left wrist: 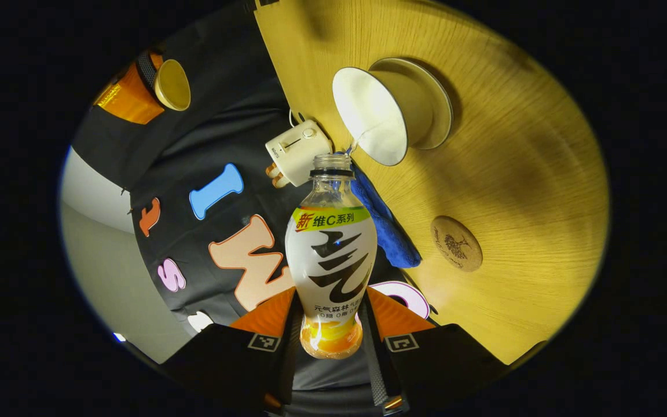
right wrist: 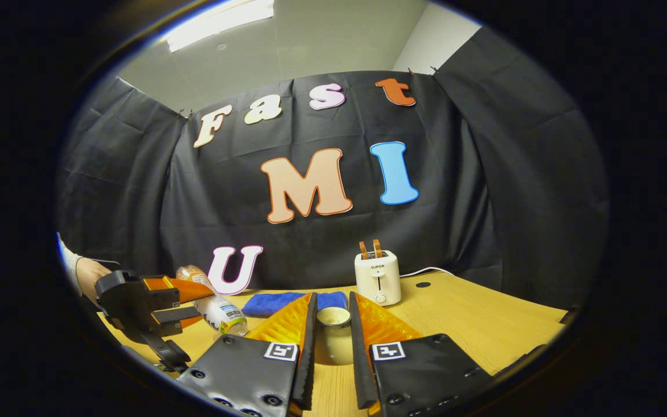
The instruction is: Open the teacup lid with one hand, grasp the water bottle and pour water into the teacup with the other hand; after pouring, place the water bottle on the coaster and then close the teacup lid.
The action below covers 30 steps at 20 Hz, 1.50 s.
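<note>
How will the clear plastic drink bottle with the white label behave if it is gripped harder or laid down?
The clear plastic drink bottle looks thin-walled, so it may dent in the left gripper. Its neck is uncapped and tilted towards the white teacup, so a jolt may spill. Laid down, its round body would likely roll.

- A black cloth (right wrist: 484, 174) hangs as the wall behind a wooden table (right wrist: 484, 324).
- Above the cloth there is a pale wall (right wrist: 322, 40) and a bright ceiling light (right wrist: 217, 23).
- A white toaster (right wrist: 377, 277) and a blue towel (right wrist: 275, 303) are near the table's far edge.
</note>
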### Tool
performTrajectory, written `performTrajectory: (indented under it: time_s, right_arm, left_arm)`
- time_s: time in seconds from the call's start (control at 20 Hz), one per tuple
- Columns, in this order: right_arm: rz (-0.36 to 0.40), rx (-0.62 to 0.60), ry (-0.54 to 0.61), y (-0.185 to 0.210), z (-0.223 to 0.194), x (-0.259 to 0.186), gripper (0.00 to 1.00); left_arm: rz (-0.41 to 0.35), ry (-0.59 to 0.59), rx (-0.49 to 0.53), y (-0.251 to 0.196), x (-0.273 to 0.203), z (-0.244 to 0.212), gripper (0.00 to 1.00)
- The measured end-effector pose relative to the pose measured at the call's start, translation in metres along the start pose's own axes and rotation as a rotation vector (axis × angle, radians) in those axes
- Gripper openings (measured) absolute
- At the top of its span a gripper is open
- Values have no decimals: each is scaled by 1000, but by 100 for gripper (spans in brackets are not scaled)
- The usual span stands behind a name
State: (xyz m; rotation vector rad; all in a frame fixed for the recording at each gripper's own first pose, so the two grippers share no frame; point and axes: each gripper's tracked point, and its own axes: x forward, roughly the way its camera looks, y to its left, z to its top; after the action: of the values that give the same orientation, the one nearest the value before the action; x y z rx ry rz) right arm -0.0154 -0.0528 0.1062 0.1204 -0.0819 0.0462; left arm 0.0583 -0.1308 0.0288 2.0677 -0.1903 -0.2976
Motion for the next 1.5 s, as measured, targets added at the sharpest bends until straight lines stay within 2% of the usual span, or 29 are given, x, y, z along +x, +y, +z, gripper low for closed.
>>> performTrajectory:
  time_s: [0.55,0.8,0.9,1.1,1.3,1.45,1.5]
  right_arm:
    - [4,-6,7,2,-2,0,34]
    - [4,-3,10,2,-4,1,32]
    - [6,-3,14,3,-5,2,33]
    - [19,2,28,8,-11,4,30]
    - [26,-7,44,12,-18,6,34]
    - [33,-9,48,16,-19,6,32]
    - [36,-8,50,17,-20,7,34]
  left_arm:
    - [-27,4,-2,-1,0,0,50]
    - [-65,-13,-48,-6,-1,4,50]
    - [-98,-23,-106,-9,1,3,50]
    - [-180,-50,-316,-30,-1,14,50]
    - [-230,-76,-417,-54,-14,33,50]
    - [-250,-103,-535,-60,-20,40,50]
    - [-254,-109,-583,-60,-21,41,51]
